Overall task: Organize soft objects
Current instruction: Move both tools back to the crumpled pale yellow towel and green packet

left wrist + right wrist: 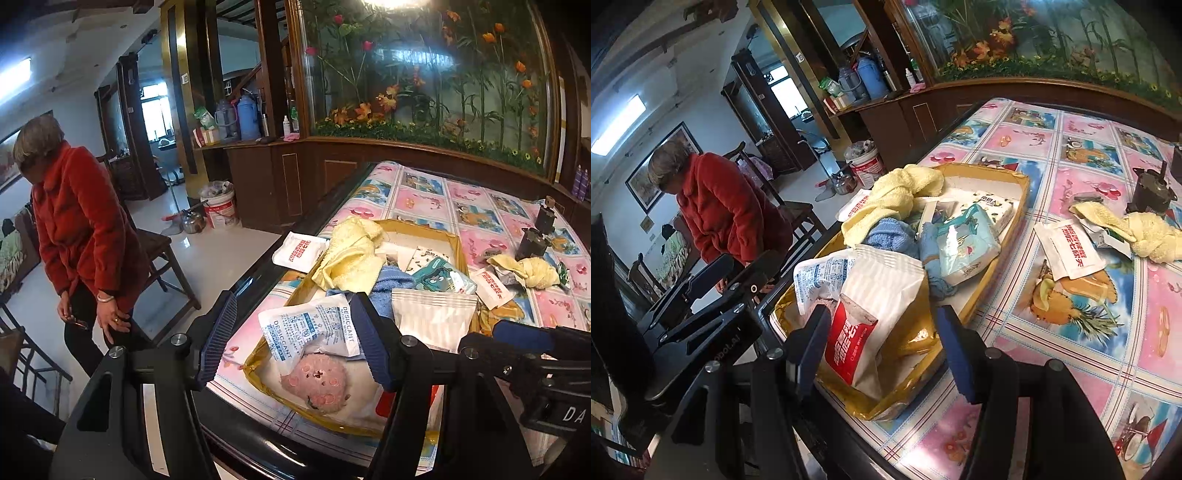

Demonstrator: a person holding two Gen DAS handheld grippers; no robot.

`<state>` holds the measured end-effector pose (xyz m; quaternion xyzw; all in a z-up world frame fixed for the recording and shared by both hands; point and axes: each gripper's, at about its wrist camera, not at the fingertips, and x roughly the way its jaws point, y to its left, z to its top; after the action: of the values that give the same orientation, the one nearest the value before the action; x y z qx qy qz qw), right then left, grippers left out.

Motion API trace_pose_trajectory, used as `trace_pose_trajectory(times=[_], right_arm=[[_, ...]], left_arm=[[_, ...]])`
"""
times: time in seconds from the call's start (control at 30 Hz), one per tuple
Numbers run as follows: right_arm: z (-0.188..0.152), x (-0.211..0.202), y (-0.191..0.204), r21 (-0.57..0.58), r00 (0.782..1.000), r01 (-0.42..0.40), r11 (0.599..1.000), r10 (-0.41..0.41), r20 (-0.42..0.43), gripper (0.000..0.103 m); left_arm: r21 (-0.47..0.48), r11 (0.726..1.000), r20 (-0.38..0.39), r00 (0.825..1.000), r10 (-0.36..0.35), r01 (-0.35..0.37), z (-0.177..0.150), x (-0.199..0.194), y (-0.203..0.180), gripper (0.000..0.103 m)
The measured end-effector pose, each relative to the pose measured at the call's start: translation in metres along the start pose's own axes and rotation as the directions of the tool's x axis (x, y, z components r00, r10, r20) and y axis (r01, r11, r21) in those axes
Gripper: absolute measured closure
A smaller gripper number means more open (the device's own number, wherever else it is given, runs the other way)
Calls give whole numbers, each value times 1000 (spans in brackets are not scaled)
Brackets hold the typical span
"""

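A yellow-taped cardboard box [455, 240] on the patterned tablecloth holds a yellow towel [351, 251], a blue cloth [391, 280], a tissue pack [443, 277], a desiccant packet [314, 328], a striped white pouch [432, 314] and a pink plush [314, 384]. My left gripper [295, 343] hangs open above the desiccant packet and the plush, touching neither. My right gripper [882, 350] stands open over the box's near end. A red-and-white packet [849, 343] lies in the box between its fingers. A knotted yellow towel [1145, 232] and a white packet [1071, 251] lie on the cloth to the right.
A person in a red coat [81, 229] stands left of the table beside a wooden chair [162, 254]. A dark metal object [535, 236] stands at the far right of the table. Another white packet [299, 251] lies by the table's black edge [258, 273]. A bucket [219, 210] sits on the floor.
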<state>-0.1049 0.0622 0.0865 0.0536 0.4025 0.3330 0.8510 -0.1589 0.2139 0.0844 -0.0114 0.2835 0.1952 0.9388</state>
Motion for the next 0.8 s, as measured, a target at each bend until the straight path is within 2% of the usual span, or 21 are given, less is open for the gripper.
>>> trace_pose_trajectory(times=[0.27, 0.37, 0.43, 0.47, 0.53, 0.67, 0.73, 0.8], right_arm=[[-3, -22, -35, 82, 999, 17, 996, -21, 42, 43], [-6, -40, -59, 124, 997, 38, 992, -47, 69, 43], [-9, -56, -81, 167, 992, 71, 983, -87, 92, 43], [-12, -66, -97, 205, 988, 92, 974, -115, 103, 43], [-18, -84, -125, 271, 980, 126, 954, -163, 118, 43], [-37, -119, -181, 408, 953, 200, 891, -273, 130, 43], [-45, -134, -202, 454, 942, 217, 864, -306, 134, 43], [-51, -147, -217, 483, 930, 239, 842, -341, 134, 43]], left_arm=[[34, 999, -13, 999, -30, 31, 1, -7, -13, 38], [28, 993, -8, 994, -111, 111, 8, -15, -15, 38], [21, 980, -10, 980, -200, 200, 14, -21, -18, 38], [16, 969, -20, 969, -247, 248, 18, -21, -21, 38], [18, 935, -62, 934, -353, 355, 24, -17, -37, 38], [-2, 849, -186, 834, -519, 528, 28, 0, -80, 38], [-9, 812, -230, 789, -569, 583, 29, 7, -104, 38], [-19, 782, -257, 753, -606, 623, 33, 13, -125, 38]])
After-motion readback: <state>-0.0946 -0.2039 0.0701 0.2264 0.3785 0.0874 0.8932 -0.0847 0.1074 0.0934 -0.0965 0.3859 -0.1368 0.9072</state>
